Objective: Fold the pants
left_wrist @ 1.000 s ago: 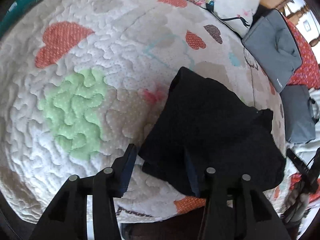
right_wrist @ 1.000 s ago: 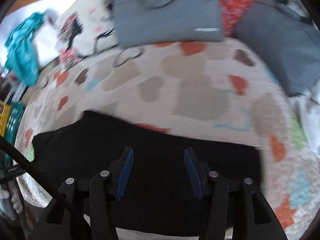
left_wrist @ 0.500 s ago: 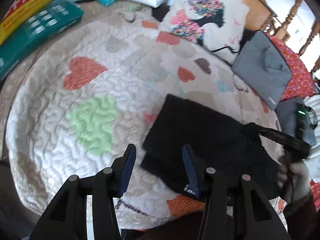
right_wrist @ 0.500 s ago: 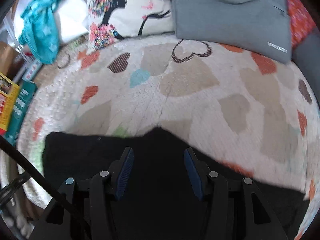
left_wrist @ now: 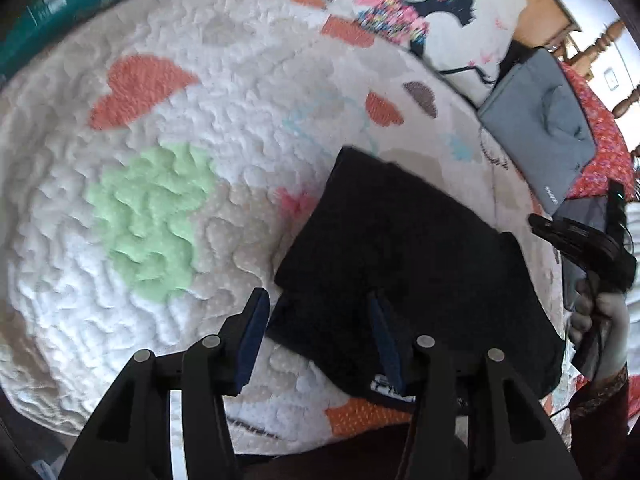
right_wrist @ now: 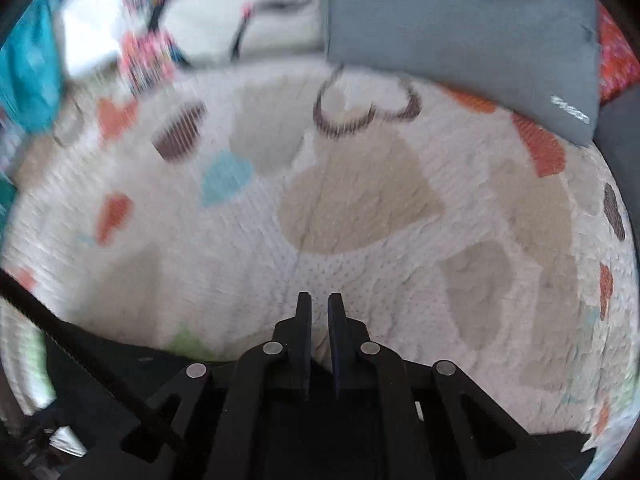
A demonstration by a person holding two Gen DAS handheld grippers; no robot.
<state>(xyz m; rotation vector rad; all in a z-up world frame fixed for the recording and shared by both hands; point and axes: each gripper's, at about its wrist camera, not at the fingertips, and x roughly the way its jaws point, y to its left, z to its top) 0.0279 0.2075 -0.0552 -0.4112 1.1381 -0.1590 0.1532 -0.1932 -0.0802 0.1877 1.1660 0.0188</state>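
Observation:
The black pants (left_wrist: 404, 256) lie folded into a thick rectangle on a white quilt with coloured hearts (left_wrist: 168, 128). My left gripper (left_wrist: 316, 312) is open and empty, hovering over the near left corner of the pants. In the right wrist view my right gripper (right_wrist: 319, 312) is shut with nothing between its fingers, above the quilt (right_wrist: 360, 200) just past the pants' far edge (right_wrist: 120, 364). The right gripper also shows in the left wrist view (left_wrist: 580, 240), held in a hand beyond the pants' right side.
A grey bag (left_wrist: 540, 120) (right_wrist: 460, 24) and a printed cushion (left_wrist: 432, 16) lie at the far side of the quilt. A teal box (left_wrist: 72, 4) sits at the far left. A teal cloth (right_wrist: 28, 64) lies beyond the quilt. Red patterned fabric (left_wrist: 608, 156) is at the right.
My right gripper has closed from open and moved forward off the pants toward their far edge. My left gripper stays open and has dropped slightly closer to the pants' near left corner.

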